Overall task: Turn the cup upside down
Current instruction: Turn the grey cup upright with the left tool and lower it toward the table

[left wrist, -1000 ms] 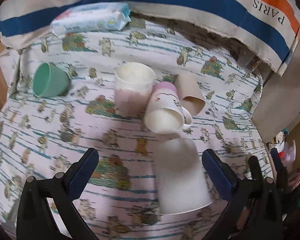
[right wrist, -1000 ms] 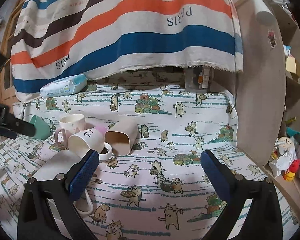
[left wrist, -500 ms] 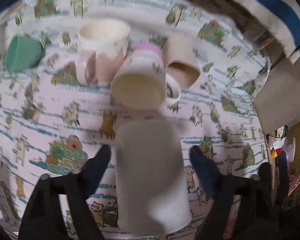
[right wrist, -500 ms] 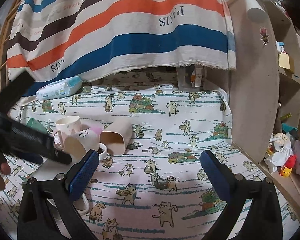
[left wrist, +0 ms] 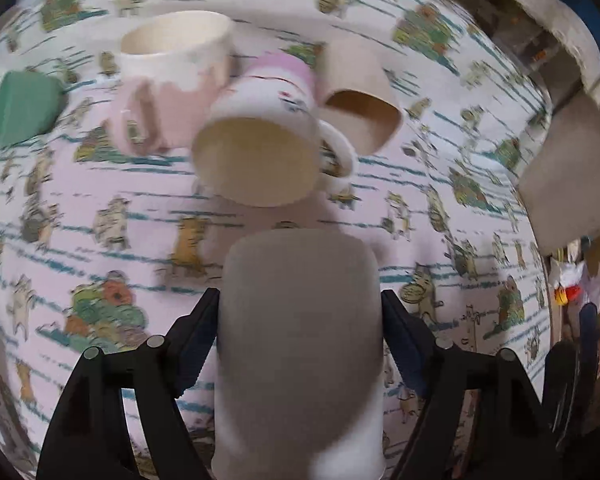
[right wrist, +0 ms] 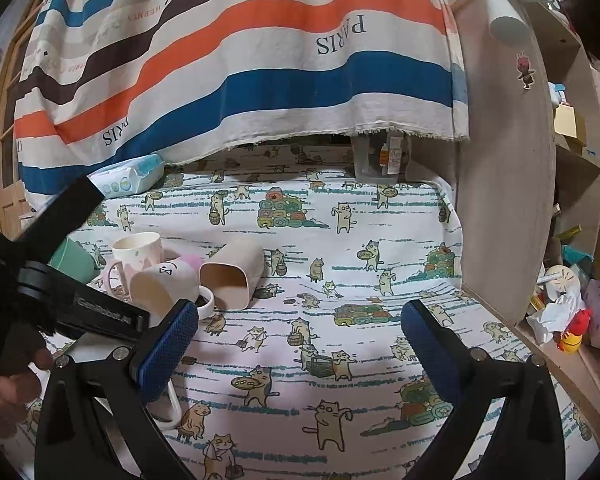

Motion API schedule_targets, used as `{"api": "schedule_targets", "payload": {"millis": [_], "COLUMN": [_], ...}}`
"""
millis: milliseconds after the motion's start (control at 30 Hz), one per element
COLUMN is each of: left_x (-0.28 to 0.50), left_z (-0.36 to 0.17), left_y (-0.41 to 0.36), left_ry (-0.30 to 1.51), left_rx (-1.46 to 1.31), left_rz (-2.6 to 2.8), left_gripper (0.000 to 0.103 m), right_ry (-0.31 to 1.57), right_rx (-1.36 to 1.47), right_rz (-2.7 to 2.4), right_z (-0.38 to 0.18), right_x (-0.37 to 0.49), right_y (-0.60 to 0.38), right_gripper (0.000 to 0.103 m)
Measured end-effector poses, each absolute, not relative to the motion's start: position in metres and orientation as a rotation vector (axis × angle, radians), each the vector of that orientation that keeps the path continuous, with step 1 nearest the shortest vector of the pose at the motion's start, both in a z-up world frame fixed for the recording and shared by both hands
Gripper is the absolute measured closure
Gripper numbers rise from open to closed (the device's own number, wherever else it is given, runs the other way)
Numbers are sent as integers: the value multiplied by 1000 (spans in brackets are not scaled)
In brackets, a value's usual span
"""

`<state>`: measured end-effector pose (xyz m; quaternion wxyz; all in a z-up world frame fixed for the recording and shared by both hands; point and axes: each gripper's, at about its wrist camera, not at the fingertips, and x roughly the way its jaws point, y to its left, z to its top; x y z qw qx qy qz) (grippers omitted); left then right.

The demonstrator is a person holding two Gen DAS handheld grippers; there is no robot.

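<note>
A white cup (left wrist: pixel 300 344) lies on its side on the cat-print cloth, base pointing away, and my left gripper (left wrist: pixel 300 316) is shut on its two sides. In the right wrist view only its handle (right wrist: pixel 168 412) shows below the left gripper's body (right wrist: pixel 60 300). My right gripper (right wrist: pixel 300 344) is open and empty above the cloth, right of the cup.
Beyond the held cup lie a pink-and-white mug (left wrist: pixel 260 140) on its side, an upright pink mug (left wrist: pixel 172 76), a beige square cup (left wrist: pixel 356 92) on its side and a green cup (left wrist: pixel 24 108). A wipes pack (right wrist: pixel 128 176), striped towel (right wrist: pixel 240 60) and shelf side (right wrist: pixel 504 180) border the bed.
My left gripper moved forward over the white cup and its fingers closed from wide open onto the cup's sides. The right gripper stayed open and drifted slightly.
</note>
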<state>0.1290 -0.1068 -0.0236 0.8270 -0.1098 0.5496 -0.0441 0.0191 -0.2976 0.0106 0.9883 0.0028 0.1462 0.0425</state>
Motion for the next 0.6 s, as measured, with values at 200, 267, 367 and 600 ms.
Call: {"api": "schedule_targets", "payload": {"millis": [200,267,367,600], "left_x": [123,117,109,86], "left_z": [-18,-9,5,33], "left_y": [-105,-104,-104,-100], "left_ry": [1153,1111,1039,903], "left_rx": [-235,-204,-154,-68], "left_rz": [-123,-119,-119,-133], "left_gripper": [27,27,27,27], "right_ry": [303,297,297,300], "right_rx": [11,7,10,13], "right_rz": [98,97,95,95], "right_z": [10,11,11,11], "right_x": [20,20,20,20], "right_y": [-298,-297,-298,-300], "right_gripper": [1,1,1,1]}}
